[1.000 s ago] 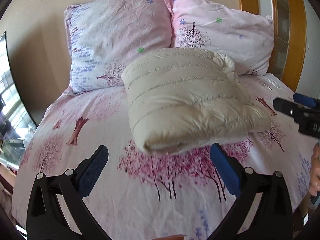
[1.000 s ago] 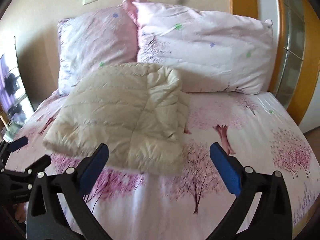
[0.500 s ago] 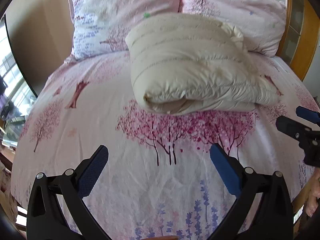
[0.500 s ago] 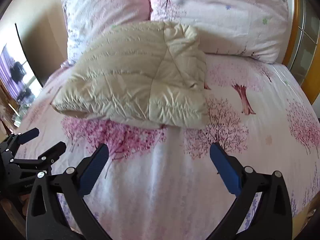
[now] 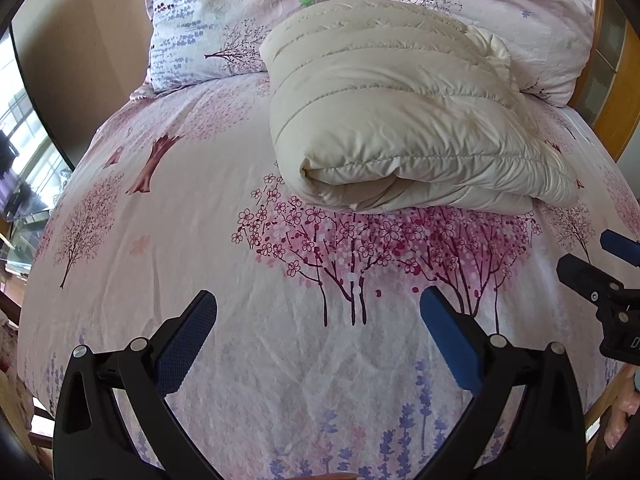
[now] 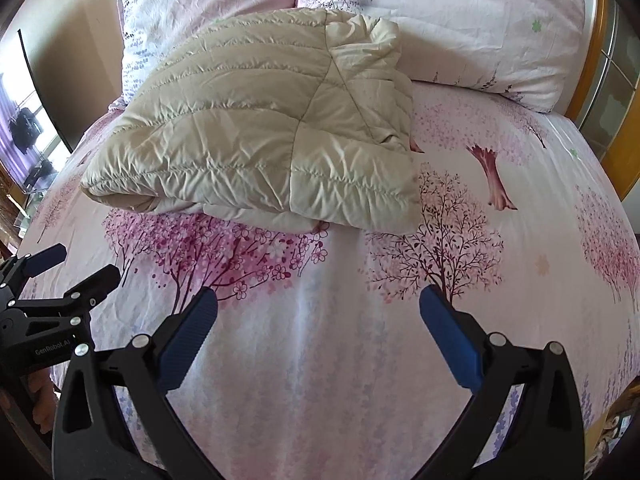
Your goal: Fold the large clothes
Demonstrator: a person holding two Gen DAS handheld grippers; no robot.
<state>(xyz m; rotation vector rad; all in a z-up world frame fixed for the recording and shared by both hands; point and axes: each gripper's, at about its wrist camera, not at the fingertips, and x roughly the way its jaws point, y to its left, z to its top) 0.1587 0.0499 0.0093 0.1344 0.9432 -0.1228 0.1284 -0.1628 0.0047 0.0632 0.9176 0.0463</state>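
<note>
Folded cream jacket (image 5: 404, 120) lies at twelve o'clock on the bed (image 5: 200, 240); left gripper (image 5: 318, 312) and right gripper (image 6: 318, 312) gape apart, empty.

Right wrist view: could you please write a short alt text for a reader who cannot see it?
A cream quilted jacket, folded into a thick bundle, lies on a bed with a pink tree-print sheet, its far edge against two matching pillows. The right gripper is open and empty in front, the left gripper at the left edge.
</note>
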